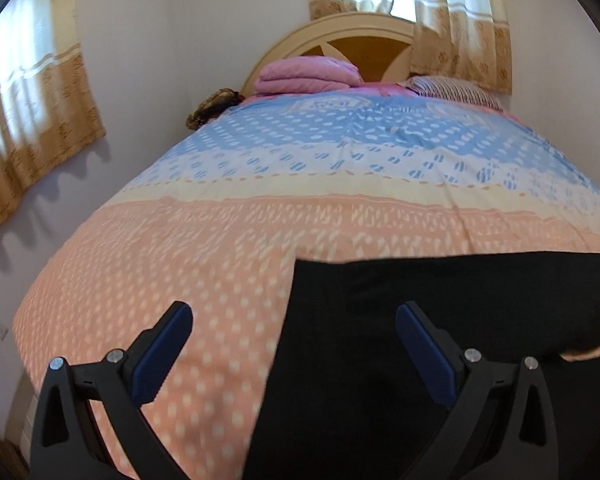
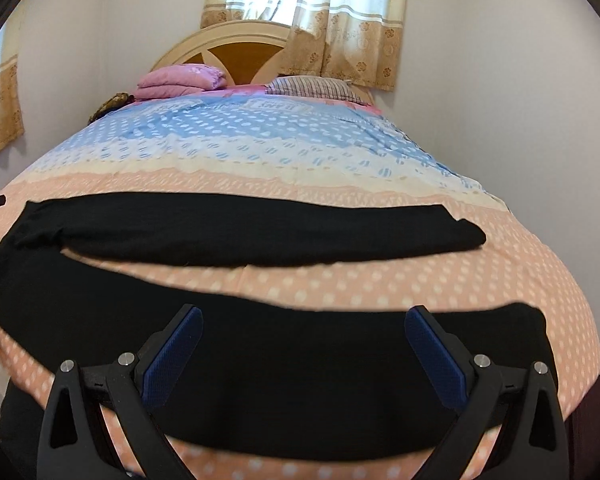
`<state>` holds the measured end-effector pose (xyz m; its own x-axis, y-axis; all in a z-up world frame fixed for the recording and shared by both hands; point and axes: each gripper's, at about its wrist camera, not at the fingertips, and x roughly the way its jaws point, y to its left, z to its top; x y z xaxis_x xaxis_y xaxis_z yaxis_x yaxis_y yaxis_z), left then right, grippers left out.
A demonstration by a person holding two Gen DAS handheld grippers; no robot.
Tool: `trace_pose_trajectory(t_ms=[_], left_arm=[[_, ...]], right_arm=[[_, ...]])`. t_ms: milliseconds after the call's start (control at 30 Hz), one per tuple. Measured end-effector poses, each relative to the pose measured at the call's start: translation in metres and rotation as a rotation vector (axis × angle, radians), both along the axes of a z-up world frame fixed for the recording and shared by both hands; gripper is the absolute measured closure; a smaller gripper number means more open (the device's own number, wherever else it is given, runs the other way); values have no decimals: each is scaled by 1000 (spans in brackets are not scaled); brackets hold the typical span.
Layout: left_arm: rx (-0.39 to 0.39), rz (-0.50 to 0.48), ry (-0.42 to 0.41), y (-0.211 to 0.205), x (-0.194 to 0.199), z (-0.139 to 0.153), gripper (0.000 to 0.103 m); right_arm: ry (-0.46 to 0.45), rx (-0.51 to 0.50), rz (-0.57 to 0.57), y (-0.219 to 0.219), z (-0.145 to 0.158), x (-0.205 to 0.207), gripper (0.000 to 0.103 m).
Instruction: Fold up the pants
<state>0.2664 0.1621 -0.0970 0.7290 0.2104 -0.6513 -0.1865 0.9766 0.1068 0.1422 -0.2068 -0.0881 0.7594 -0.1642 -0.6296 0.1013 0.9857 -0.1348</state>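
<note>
Black pants [image 2: 260,236] lie spread flat across the near part of the bed, waist at the left, two legs running to the right with a strip of bedspread between them. The near leg [image 2: 340,352] lies under my right gripper [image 2: 304,316], which is open and holds nothing. In the left wrist view the waist end of the pants [image 1: 420,320] fills the lower right. My left gripper [image 1: 294,314] is open above its left edge, one finger over the bedspread and one over the cloth.
The bed wears a peach, cream and blue dotted bedspread [image 2: 300,140]. A folded pink blanket [image 2: 180,80] and a striped pillow [image 2: 312,88] lie by the wooden headboard [image 2: 240,52]. Curtains [image 2: 320,8] hang behind; a wall runs along the bed's left side.
</note>
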Motion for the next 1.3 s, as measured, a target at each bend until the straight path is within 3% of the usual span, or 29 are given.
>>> trace_pose_trajectory(t_ms=[167,300,333,433,667,833,967,1033,1300], left_arm=[[-42,-37,86,18,46,-20,17],[-71,-20,155,29,70,-43,35],[-82,-15,166,30,72,-47,43],[-138,-9,183,32,78,-57,47],[-163,-62,191,31,87,-57,70],[-176,-69,187,34,89,-61,70],[-184,-64,156,37,86,-57,87],[-188,-64,144,37,85,-56,90],[-188,-63,154,37,87,-60,91]], right_arm=[[5,-2,-29,-12,-3,26,2],[52,40,-28,-25,-10,45,23],[60,50,-31,-28,-12,48,24],[71,76,-55,-42,-17,57,24],[61,111,-123,-72,-11,70,24],[37,127,-172,-99,0,80,24],[18,173,-248,-139,10,89,24],[10,193,-293,-160,14,93,26],[77,279,-414,-236,5,130,26]])
